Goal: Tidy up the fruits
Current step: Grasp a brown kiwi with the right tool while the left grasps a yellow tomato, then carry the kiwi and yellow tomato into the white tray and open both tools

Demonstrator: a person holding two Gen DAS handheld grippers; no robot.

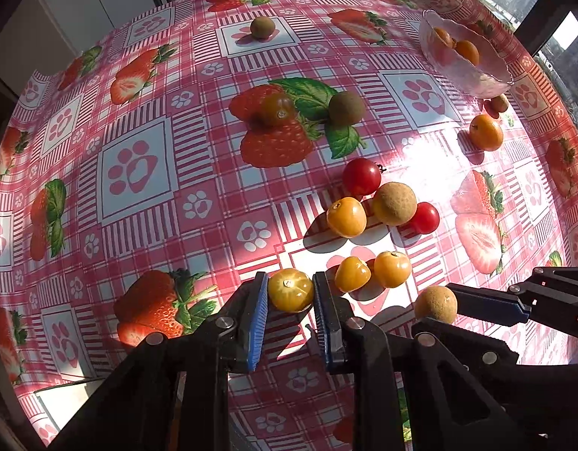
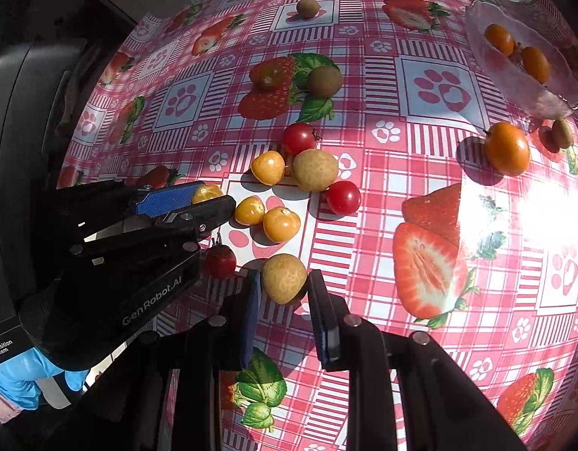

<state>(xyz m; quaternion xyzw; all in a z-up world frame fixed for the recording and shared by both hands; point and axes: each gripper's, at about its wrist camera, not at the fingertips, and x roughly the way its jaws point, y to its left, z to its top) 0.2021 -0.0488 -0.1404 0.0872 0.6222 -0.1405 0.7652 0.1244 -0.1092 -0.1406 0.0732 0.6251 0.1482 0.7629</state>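
Left gripper [image 1: 290, 293] is closing its blue pads on a yellow-orange berry [image 1: 290, 289] low over the tablecloth [image 1: 138, 158]; both pads are sitting against the fruit's sides, though whether it is lifting clear of the cloth cannot be told. Right gripper [image 2: 283, 285] is bracketing a tan longan [image 2: 284, 278], left finger touching or nearly so, right finger just beside it with a thin gap showing; grip not confirmed, fingers narrow. From the left wrist view the right gripper is coming in from the right with that same longan at its tips. Loose cluster just beyond both tools: two yellow berries [image 1: 371, 272] side by side, then a red cherry tomato [image 1: 362, 176], another orange berry, a larger longan [image 1: 394, 203] and a second red tomato [image 1: 424, 218], all touching or nearly. Farther off, a dark greenish tomato [image 1: 277, 109] and a brown longan are resting on a printed strawberry. Glass bowl [image 1: 488, 79] is standing far right, holding two orange fruits [image 1: 466, 52]; one orange fruit [image 1: 486, 132] is lying just outside it.
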